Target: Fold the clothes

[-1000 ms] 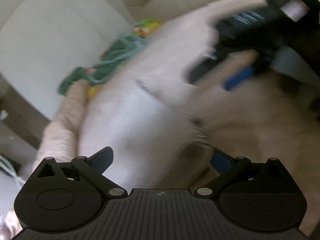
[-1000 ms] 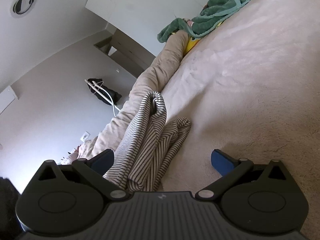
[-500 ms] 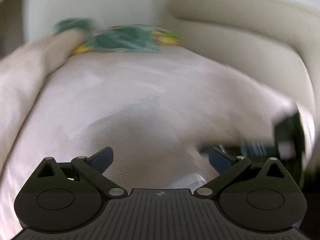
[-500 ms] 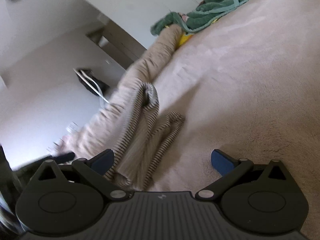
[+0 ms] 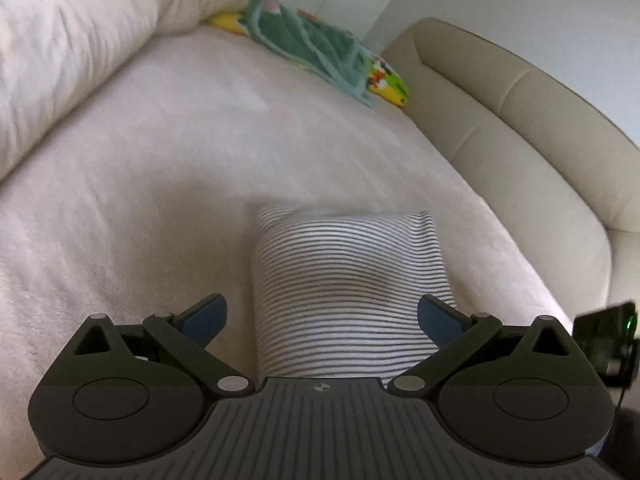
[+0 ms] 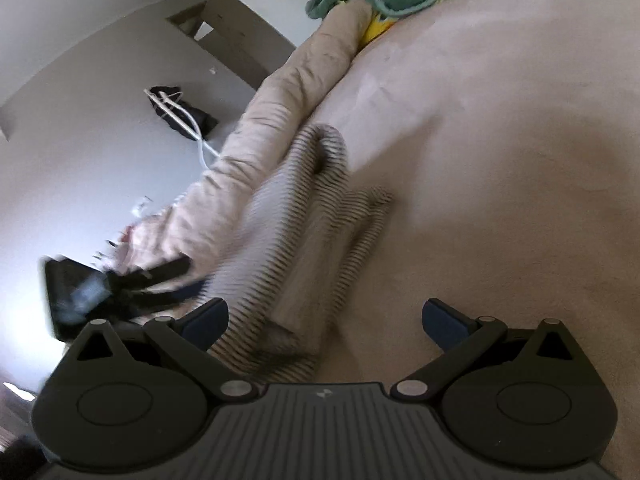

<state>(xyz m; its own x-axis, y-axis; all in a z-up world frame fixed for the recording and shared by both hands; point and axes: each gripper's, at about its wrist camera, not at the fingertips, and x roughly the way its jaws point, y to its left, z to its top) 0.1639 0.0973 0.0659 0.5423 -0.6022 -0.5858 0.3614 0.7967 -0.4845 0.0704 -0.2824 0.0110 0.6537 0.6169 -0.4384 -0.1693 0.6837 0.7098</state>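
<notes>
Left wrist view: left gripper low over striped garment, jaws spread, empty

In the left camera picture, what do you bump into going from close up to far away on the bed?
Left tool → striped shirt → bare blanket → green cloth.
</notes>
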